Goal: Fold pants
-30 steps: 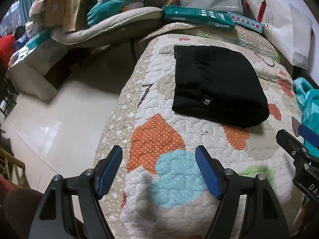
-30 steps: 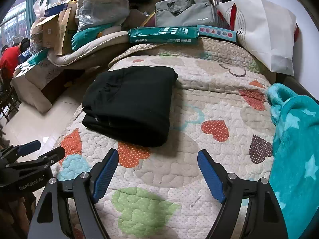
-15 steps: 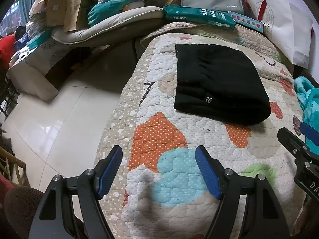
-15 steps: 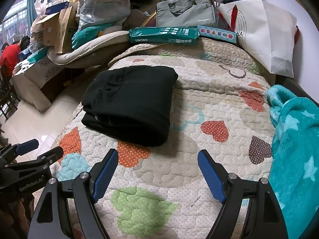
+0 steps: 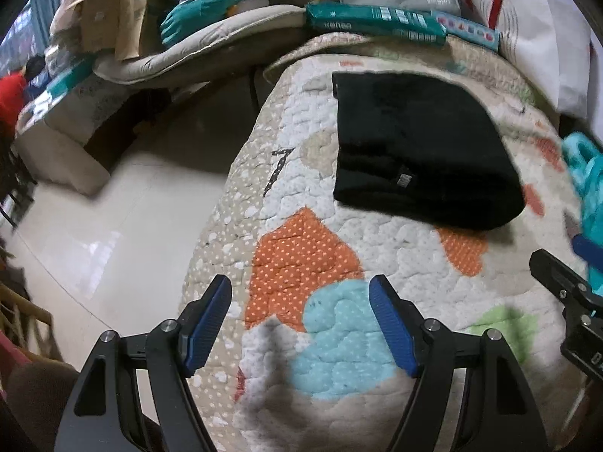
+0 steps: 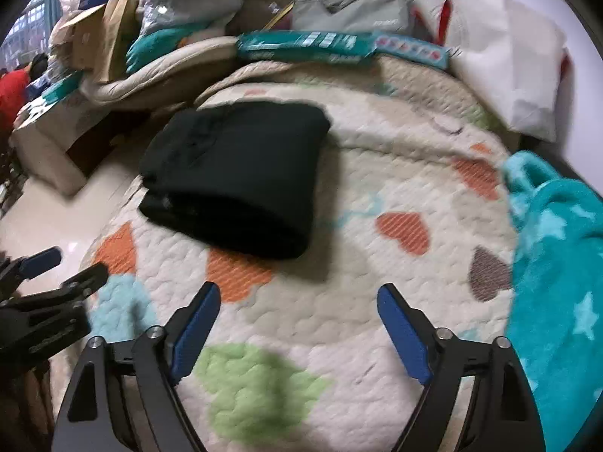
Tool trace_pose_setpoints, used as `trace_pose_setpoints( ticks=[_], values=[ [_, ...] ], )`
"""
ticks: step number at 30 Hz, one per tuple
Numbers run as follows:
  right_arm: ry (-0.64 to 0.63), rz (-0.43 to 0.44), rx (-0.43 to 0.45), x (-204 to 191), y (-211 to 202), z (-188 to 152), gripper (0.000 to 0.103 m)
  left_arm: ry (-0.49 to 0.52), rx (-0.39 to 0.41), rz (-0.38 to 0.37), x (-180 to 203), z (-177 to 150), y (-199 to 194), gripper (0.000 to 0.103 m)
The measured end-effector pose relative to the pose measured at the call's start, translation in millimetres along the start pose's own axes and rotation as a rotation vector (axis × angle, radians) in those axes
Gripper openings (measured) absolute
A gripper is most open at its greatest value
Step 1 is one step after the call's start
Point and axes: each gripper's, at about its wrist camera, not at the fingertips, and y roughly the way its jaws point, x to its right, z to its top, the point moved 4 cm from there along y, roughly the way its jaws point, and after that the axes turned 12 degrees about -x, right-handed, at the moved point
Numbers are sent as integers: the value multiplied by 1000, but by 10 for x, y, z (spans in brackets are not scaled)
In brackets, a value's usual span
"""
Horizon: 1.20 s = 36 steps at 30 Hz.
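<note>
The black pants (image 5: 418, 150) lie folded into a compact rectangle on the patterned quilt (image 5: 301, 256); they also show in the right wrist view (image 6: 237, 177). My left gripper (image 5: 301, 320) is open and empty, held above the quilt's near left edge, well short of the pants. My right gripper (image 6: 297, 324) is open and empty above the quilt, in front of the pants. Each gripper shows at the edge of the other's view: the right one (image 5: 565, 301) and the left one (image 6: 41, 293).
A teal star blanket (image 6: 557, 263) lies at the right. A teal box (image 5: 373, 24), a grey bag (image 6: 350, 7) and a white bag (image 6: 505, 60) stand at the far end. The tiled floor (image 5: 113, 226) drops off to the left, with cluttered boxes (image 5: 109, 19) beyond.
Both grippers have drawn back slightly from the pants and shifted a little; both views are blurred by motion. The pants have not moved.
</note>
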Motion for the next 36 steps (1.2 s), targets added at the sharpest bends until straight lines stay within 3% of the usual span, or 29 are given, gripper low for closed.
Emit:
trace_pose_setpoints(
  ticks=[2, 4, 6, 9, 16, 36],
  values=[
    [16, 43, 59, -17, -155, 25, 86, -12, 50, -5, -10, 13, -116, 75],
    [-8, -18, 83, -43, -200, 60, 88, -4, 63, 2, 2, 19, -165, 75],
    [-12, -45, 57, -26, -125, 41, 88, -14, 57, -20, 0, 16, -189, 75],
    [53, 10, 5, 82, -29, 1, 88, -20, 47, -51, 5, 7, -217, 75],
    [107, -4, 22, 185, -91, -15, 89, -26, 45, -82, 7, -18, -253, 75],
    [80, -13, 0, 82, -14, -72, 89, -21, 29, -91, 28, -36, -204, 75]
  ],
)
